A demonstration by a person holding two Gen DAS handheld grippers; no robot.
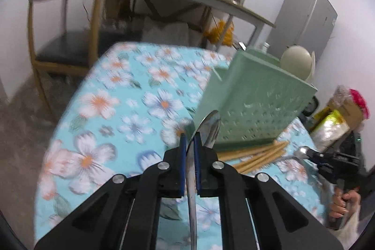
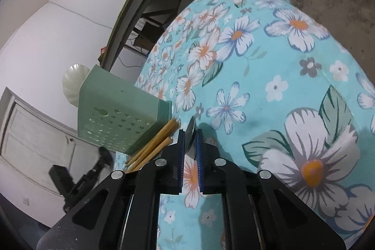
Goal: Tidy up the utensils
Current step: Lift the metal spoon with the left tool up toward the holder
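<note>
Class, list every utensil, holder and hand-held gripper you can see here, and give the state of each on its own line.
Left hand-held gripper: shut on a metal spoon, bowl pointing forward.
Right hand-held gripper: shut on a second spoon.
Chopsticks: loose on the tablecloth, beside the green holder.
Green holder: standing on the table, tilted in view.

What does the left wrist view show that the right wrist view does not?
Only the left wrist view: a wooden chair, a grey fridge, the hand holding the right claw, and the left claw shut on a spoon.
Only the right wrist view: a white door.
Both: green basket, chopsticks, flowered tablecloth.
</note>
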